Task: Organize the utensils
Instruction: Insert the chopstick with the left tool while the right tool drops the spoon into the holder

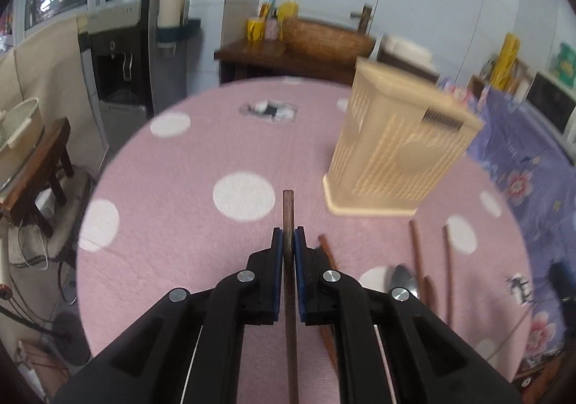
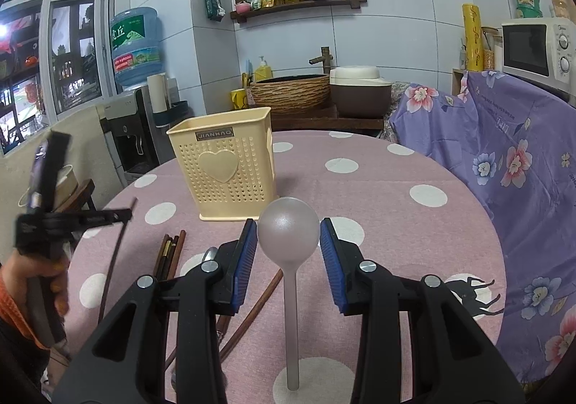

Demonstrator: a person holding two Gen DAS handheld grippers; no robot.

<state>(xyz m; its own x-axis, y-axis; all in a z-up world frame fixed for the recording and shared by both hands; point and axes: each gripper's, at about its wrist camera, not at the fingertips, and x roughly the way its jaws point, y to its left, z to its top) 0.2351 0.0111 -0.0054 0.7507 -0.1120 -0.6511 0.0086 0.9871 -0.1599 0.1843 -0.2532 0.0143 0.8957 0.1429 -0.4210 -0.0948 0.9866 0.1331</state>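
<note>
My left gripper [image 1: 288, 242] is shut on a dark wooden chopstick [image 1: 288, 209] and holds it above the pink dotted table [image 1: 180, 216]. The cream perforated utensil holder [image 1: 396, 152] stands ahead to its right. In the right wrist view the left gripper [image 2: 124, 215] with the chopstick [image 2: 115, 256] shows at the left. My right gripper [image 2: 288, 245] is open around a metal spoon [image 2: 288, 231] lying on the table, bowl between the pads [image 2: 244, 260]. The holder [image 2: 223, 177] stands just beyond.
Several loose chopsticks [image 2: 169, 256] and another spoon [image 1: 405, 279] lie on the table [image 2: 396, 206] near the holder. A purple flowered cloth [image 2: 504, 170] covers furniture at the right. A water dispenser [image 2: 133, 123] stands beyond the table's left edge.
</note>
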